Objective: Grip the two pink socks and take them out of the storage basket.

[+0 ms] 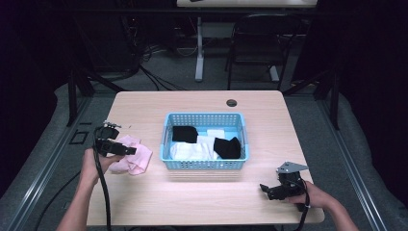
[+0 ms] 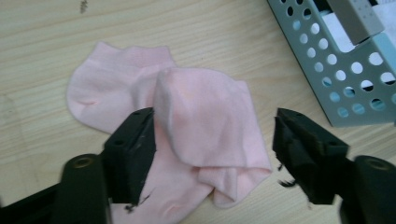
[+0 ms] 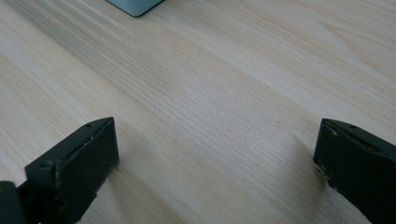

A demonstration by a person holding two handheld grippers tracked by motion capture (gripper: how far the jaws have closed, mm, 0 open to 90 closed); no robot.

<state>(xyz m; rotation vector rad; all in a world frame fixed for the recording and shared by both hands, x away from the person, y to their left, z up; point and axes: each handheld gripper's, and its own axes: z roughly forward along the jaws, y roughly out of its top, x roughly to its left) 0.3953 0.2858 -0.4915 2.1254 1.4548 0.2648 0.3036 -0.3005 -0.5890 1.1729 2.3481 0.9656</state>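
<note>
A pale wooden tabletop (image 1: 269,120) carries the whole scene, seen from above with a person's forearms entering at the near edge. At its middle stands a blue perforated basket (image 1: 205,164) holding black socks (image 1: 185,134) and white socks (image 1: 192,150) in a loose heap.

Well to the side of the basket, a pair of pink socks (image 2: 205,126) lies crumpled on the wood, one folded over the other. The left gripper (image 2: 212,154) hangs just over it. Its fingers (image 2: 133,149) stand wide apart, one resting against the near edge of the pink fabric and the other clear of it on the far side, so the pink socks lie between the fingers without being pinched. The basket's perforated wall sits beyond the farther finger, near but apart from the fabric.

The right gripper (image 1: 276,188) is held low over bare wood at the opposite near corner, well apart from the basket and from the pink socks. In the right gripper view its fingers (image 3: 77,163) are spread open with only wood grain between them, and a corner of the basket lies far ahead of them.
</note>
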